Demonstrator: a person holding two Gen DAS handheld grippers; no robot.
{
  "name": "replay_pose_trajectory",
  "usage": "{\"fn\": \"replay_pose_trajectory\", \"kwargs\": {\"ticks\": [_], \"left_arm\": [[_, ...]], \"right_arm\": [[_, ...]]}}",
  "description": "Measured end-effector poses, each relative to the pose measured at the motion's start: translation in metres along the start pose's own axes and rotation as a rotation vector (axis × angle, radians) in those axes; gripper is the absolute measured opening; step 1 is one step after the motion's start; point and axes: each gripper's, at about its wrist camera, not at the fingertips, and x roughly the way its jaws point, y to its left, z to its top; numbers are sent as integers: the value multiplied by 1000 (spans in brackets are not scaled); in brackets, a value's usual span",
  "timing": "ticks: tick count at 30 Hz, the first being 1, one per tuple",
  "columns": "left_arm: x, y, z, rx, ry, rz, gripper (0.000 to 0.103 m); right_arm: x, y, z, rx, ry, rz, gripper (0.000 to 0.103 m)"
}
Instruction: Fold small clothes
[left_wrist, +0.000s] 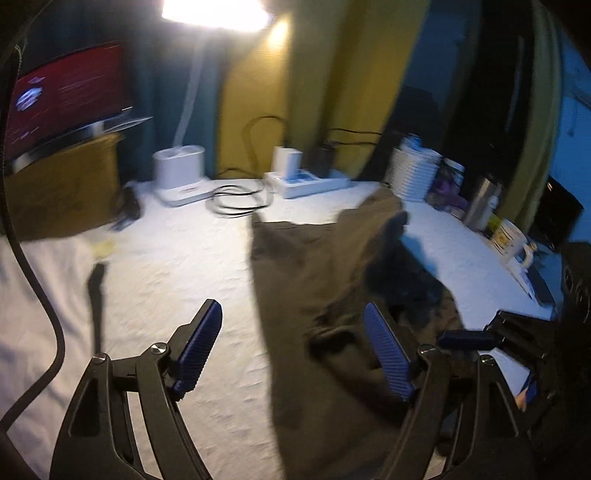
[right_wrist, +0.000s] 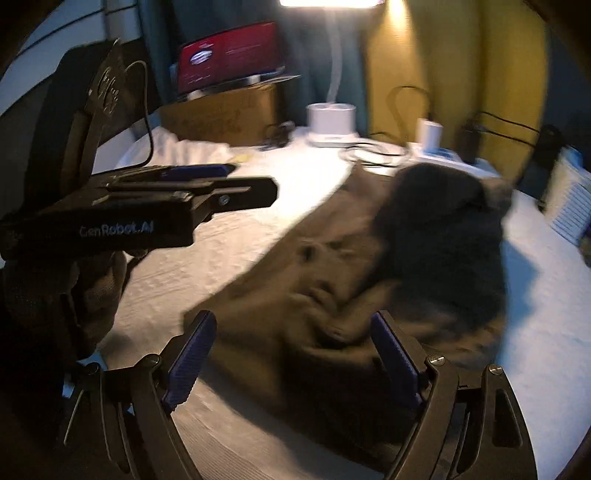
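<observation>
Both the left gripper (left_wrist: 295, 347) and right gripper (right_wrist: 291, 354) gaped wide and empty, apparently freeing the brown garment (right_wrist: 295, 280) crumpled toward twelve o'clock on the white bedsheet (left_wrist: 177, 266).

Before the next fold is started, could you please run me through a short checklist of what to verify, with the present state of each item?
1. Left gripper free of cloth: ok, jaws stand wide with nothing between them.
2. Right gripper free of cloth: ok, jaws wide above the garment, pads not pressing on it.
3. Brown garment lying on the white bedsheet: ok.
4. Garment flat enough to fold: not ok, it is bunched and creased near the right gripper.
5. Black cable clear of the garment: ok, it lies apart near the far edge.
6. Which edge to grasp next: cannot tell, the pictures are blurred.
</observation>
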Motion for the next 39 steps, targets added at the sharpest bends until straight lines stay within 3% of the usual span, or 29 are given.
{"fn": "replay_pose_trajectory", "kwargs": {"ticks": [5,8,10,11,12,13,15,22,27,29,32,33,34,39], "left_arm": [[39,-32,2,105,107,-33,79],[50,-48,-4,182,120,-68,79],[63,-54,-14,232,162,-38,76],[66,-52,-19,237,175,-32,65],[72,-49,-24,229,211,-40,24],[75,-44,-28,208,246,-42,14],[64,-44,-32,206,226,-15,12],[11,-26,-42,112,185,109,9],[12,-9,-66,36,255,125,11],[6,-10,-65,21,245,124,14],[-5,-9,-56,23,228,170,28],[-11,-10,-51,36,198,206,45],[-16,-12,-45,42,166,221,55],[-11,-32,-18,118,110,202,56]], "right_arm": [[-27,-55,-21,119,-40,-100,87],[-32,-87,-35,197,-43,-168,87],[-30,-107,-43,257,-50,-191,87],[-30,-115,-46,279,-54,-192,87],[-27,-121,-50,301,-53,-192,87],[-25,-126,-52,314,-54,-189,87],[-17,-129,-55,323,-54,-170,87],[14,-102,-58,208,26,-140,87],[17,-88,-61,127,51,-153,87],[15,-89,-63,126,50,-151,87],[11,-93,-66,140,46,-139,87],[10,-94,-67,144,44,-137,87],[9,-96,-66,151,45,-145,87],[-3,-113,-66,196,18,-161,87]]}}
